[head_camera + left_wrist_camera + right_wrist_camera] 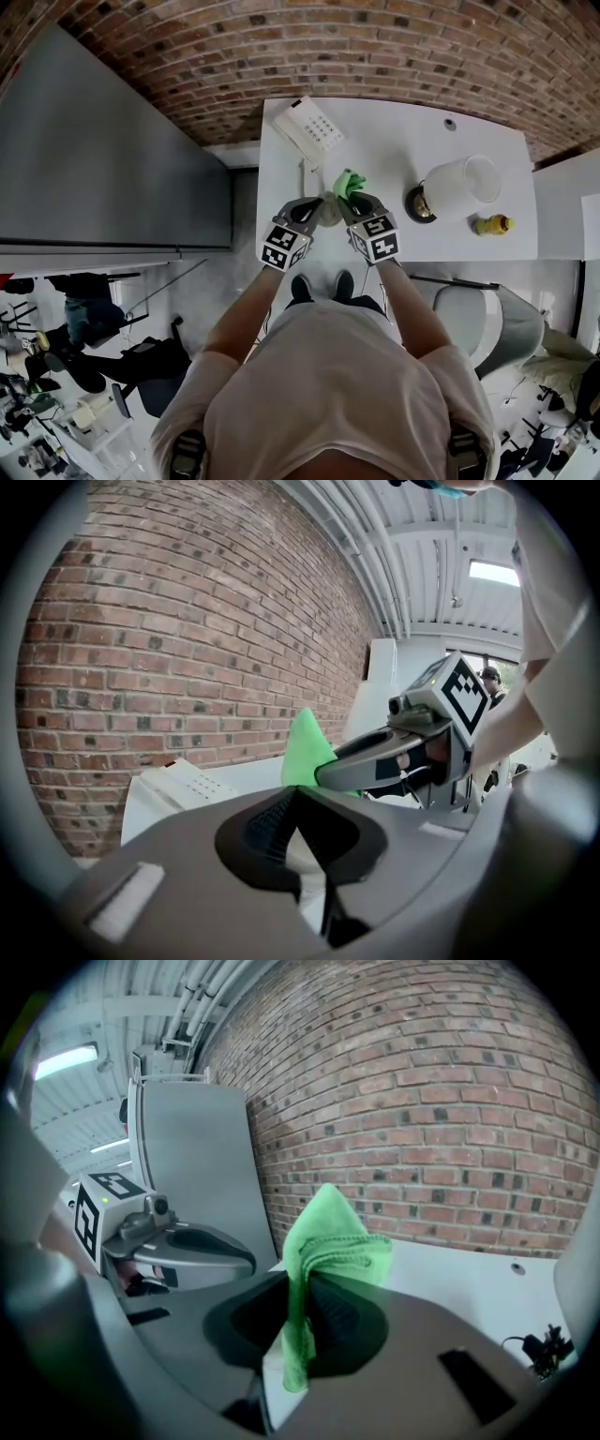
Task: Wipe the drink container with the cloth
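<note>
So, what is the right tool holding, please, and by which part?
The green cloth, pinched at its middle: folds rise above the right tool, a tail hangs below.

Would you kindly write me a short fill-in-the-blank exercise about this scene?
1. The tongs of the right gripper are shut on a ___ cloth.
2. The wall behind the table is built of ___.
3. The small item near the table's right edge is ___.
Missing words: green; brick; yellow.
</note>
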A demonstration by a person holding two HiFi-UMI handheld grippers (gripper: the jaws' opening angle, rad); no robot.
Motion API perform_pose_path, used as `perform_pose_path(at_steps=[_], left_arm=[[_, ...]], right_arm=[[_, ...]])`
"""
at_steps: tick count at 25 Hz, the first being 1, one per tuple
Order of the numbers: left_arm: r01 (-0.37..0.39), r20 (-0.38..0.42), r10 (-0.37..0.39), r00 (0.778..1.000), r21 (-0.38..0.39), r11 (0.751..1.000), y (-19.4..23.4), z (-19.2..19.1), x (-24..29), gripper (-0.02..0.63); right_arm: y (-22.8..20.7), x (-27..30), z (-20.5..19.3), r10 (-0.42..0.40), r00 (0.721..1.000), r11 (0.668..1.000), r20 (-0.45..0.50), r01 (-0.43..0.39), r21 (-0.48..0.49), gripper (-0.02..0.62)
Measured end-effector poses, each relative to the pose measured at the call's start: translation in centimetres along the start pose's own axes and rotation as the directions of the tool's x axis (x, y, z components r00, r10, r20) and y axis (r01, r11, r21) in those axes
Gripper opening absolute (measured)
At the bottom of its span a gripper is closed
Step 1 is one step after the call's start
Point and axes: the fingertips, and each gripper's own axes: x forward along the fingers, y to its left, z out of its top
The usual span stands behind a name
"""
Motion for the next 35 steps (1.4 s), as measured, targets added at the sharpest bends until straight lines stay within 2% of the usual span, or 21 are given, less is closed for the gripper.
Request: perform_pose_path(at_steps=[6,12,15,20,31,35], left_arm=[[-0.003,-0.061,0.001,0.998,-0.025,1.000,0.2,-1.4,0.8,0.009],[0.008,-0.038,-0.009,0.999,-0.037,0.999,0.1,-1.3,1.0,0.009],[0.022,-0.019,-0.024,1.000,-0.087,0.996,0.1,-1.2,1.1,0.009],[0.039,-0.020,-0.040,0.999,-0.055,0.998,-0.2,-1.3,1.2,0.009],[0.042,-0.032,-0.043,0.999,-0.036,0.998,-0.4,-1.3,1.4,0.009],[0.044,-0.030,-0.045,0.999,-0.037,0.998,-0.5,-1.4,1.5,0.009]], right_arm=[[0.4,0.1,0.1,0.011,1.000,1.000,-0.017,-0.011,-0.029,0.035],[0.3,0.2,0.0,0.020,1.000,0.999,-0.023,-0.021,-0.036,0.035],[0.4,0.1,-0.3,0.027,0.999,0.999,-0.028,-0.028,-0.037,0.035],[0.6,0.0,-0.6,0.038,0.999,0.998,-0.037,-0.040,-0.045,0.035],[2.1,-0.8,-1.2,0.063,0.995,0.974,-0.083,-0.079,-0.214,0.034],[2.5,-1.3,-1.4,0.068,0.994,0.965,-0.088,-0.088,-0.246,0.034]])
